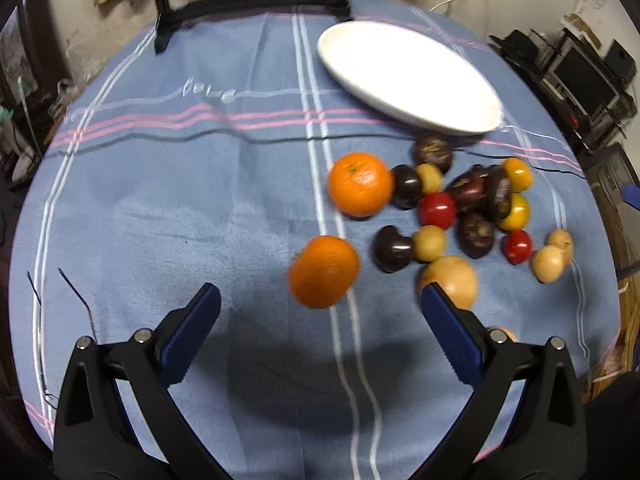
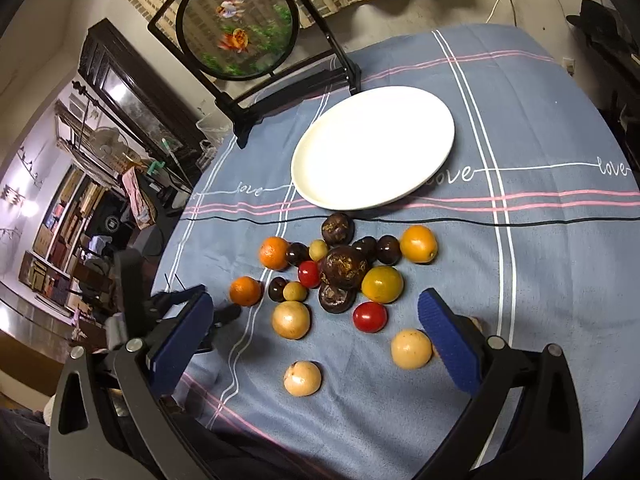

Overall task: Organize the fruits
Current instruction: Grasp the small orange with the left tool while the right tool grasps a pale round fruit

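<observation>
A heap of small fruits lies on the blue cloth before a white plate [image 1: 408,76] [image 2: 372,144], which holds nothing. Two oranges [image 1: 324,271] [image 1: 360,184] sit at the heap's left edge; in the right wrist view the same oranges [image 2: 245,290] [image 2: 274,253] show beside dark mangosteens [image 2: 345,267], red tomatoes [image 2: 369,317], yellow fruits [image 2: 382,284] and tan round fruits [image 2: 291,319]. My left gripper [image 1: 320,300] is open, its fingers straddling the near orange from behind. My right gripper [image 2: 316,320] is open above the near tan fruits; one tan fruit [image 2: 411,348] lies by its right finger.
The round table's blue cloth [image 1: 180,208] has white, pink and black stripes. A black-framed round ornament on a stand [image 2: 239,24] rises at the table's back edge, its feet [image 1: 164,36] on the cloth. Cluttered shelves [image 2: 60,216] and dark equipment [image 1: 580,76] surround the table.
</observation>
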`<state>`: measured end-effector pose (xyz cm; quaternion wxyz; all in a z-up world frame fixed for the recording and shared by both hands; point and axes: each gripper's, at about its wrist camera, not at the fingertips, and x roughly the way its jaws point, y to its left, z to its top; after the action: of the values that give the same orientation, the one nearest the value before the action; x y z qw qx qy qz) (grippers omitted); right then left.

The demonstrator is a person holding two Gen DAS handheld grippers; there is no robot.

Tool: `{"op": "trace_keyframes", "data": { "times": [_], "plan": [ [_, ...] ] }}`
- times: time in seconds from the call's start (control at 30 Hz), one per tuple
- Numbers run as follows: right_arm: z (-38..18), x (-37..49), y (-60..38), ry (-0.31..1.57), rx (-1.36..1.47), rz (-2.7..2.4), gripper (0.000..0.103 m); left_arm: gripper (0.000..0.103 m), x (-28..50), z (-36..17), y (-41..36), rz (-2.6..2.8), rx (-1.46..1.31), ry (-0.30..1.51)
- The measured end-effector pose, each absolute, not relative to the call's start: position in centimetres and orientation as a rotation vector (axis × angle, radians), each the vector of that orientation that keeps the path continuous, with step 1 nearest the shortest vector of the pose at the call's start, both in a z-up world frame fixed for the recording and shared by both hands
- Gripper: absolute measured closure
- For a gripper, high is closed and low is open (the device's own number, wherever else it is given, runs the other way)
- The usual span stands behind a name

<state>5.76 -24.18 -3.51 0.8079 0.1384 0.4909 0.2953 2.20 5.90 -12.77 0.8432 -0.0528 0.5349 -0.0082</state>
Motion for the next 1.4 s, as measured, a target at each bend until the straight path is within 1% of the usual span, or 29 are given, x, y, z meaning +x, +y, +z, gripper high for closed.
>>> {"op": "trace_keyframes", "data": {
  "times": [0.1,0.13,0.17,0.3,0.4,0.43,0.5,0.53,0.6,0.67,0.77,0.87,0.9,0.93,0.97,1.0,1.03,1.13,1.2,1.27,1.3,1.4],
  "plan": [
    [-3.4,5.5,-24.2,1.055,0.285,0.648,0.001,0.004,2.9,-13.8,6.8,-0.001,-0.139,1.135],
    [-3.5,5.5,-24.1,1.065,0.280,0.656,0.001,0.007,2.9,-14.1,6.9,0.000,-0.143,1.139],
    [-3.8,5.5,-23.9,1.074,0.265,0.647,0.001,0.014,3.1,-14.5,7.1,-0.006,-0.155,1.147],
    [-4.4,5.5,-23.8,1.123,0.198,0.573,0.001,0.024,3.6,-15.6,7.4,-0.023,-0.199,1.174],
    [-4.2,5.3,-24.3,1.101,0.227,0.583,0.001,0.030,3.7,-15.9,7.0,-0.024,-0.164,1.179],
    [-4.0,5.2,-24.5,1.090,0.236,0.588,0.001,0.036,3.6,-15.9,6.7,-0.034,-0.146,1.176],
    [-3.3,5.2,-25.4,1.041,0.255,0.588,0.001,0.043,3.8,-15.9,6.1,-0.045,-0.114,1.175],
    [-3.0,5.3,-25.9,1.017,0.245,0.577,0.001,0.050,4.0,-15.9,5.8,-0.059,-0.110,1.175],
    [-2.7,5.7,-26.6,0.985,0.196,0.532,0.001,0.054,4.2,-15.8,5.4,-0.063,-0.093,1.175],
    [-3.1,6.0,-26.9,0.959,0.121,0.491,0.001,0.062,4.2,-15.7,5.2,-0.075,-0.085,1.168],
    [-6.1,6.1,-26.4,0.974,-0.030,0.484,0.001,0.064,3.9,-15.7,4.9,-0.077,-0.066,1.165],
    [-9.5,5.5,-25.7,0.999,-0.095,0.546,0.001,0.064,3.4,-15.7,4.8,-0.064,-0.060,1.166],
    [-10.7,5.2,-25.3,1.010,-0.127,0.553,0.005,0.064,3.1,-15.6,4.8,-0.060,-0.060,1.168],
    [-11.5,5.1,-25.1,1.023,-0.150,0.553,0.014,0.064,2.9,-15.5,4.7,-0.053,-0.057,1.168],
    [-12.7,5.2,-25.2,1.048,-0.164,0.546,0.020,0.064,2.6,-15.4,4.7,-0.050,-0.057,1.168],
    [-13.4,5.4,-25.7,1.067,-0.139,0.540,0.029,0.064,2.3,-15.3,4.7,-0.049,-0.059,1.165],
    [-13.6,5.6,-26.3,1.069,-0.105,0.534,0.032,0.064,2.1,-15.2,4.7,-0.048,-0.065,1.162],
    [-13.5,6.7,-29.3,1.063,0.033,0.517,0.034,0.064,1.6,-15.0,5.0,-0.038,-0.081,1.157],
    [-13.6,6.7,-30.3,1.060,0.062,0.510,0.037,0.064,1.3,-15.0,5.2,-0.027,-0.096,1.158],
    [-14.0,6.6,-30.5,1.077,0.043,0.494,0.041,0.064,1.2,-15.1,5.4,-0.018,-0.107,1.161],
    [-14.5,6.6,-30.3,1.093,0.020,0.495,0.046,0.064,1.1,-15.1,5.4,-0.016,-0.109,1.162],
    [-14.5,6.3,-29.3,1.087,-0.012,0.522,0.047,0.064,1.1,-15.3,5.3,-0.014,-0.106,1.166]
  ]
}}
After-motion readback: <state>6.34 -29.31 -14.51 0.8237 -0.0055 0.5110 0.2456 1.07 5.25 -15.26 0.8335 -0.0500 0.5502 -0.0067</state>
